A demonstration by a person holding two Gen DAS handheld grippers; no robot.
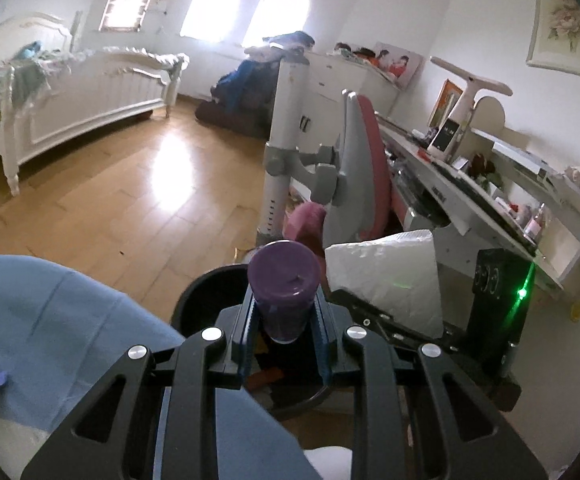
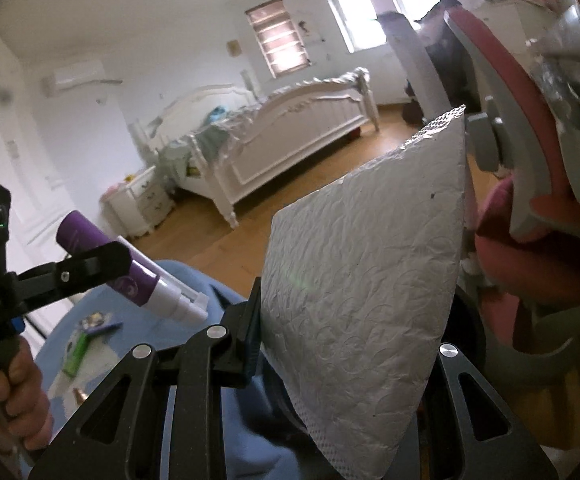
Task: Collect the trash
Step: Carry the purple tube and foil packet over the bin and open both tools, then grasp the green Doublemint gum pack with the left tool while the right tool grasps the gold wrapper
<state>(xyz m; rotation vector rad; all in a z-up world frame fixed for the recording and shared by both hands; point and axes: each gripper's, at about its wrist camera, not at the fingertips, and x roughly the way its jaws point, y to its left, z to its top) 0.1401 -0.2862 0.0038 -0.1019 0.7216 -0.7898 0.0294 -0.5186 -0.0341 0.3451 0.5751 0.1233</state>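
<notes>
White bed point(image 1: 82, 96) by windows point(image 1: 226, 0); pink chair point(image 1: 365, 168) at desk point(image 1: 469, 200).

So the surface here is a table under a blue cloth point(image 2: 194, 280), sitting down and to the left of the right gripper's fingers. A few small bits lie right on it: a green stick-shaped item point(image 2: 74, 356), some little printed packet point(image 2: 97, 319) just past it, and a tiny brownish thing point(image 2: 78, 394) nearer the lens, too blurry to name. Out beyond the fingertips there's wooden floor point(image 1: 130, 200), with a white bed point(image 1: 70, 108) standing on it.
</notes>
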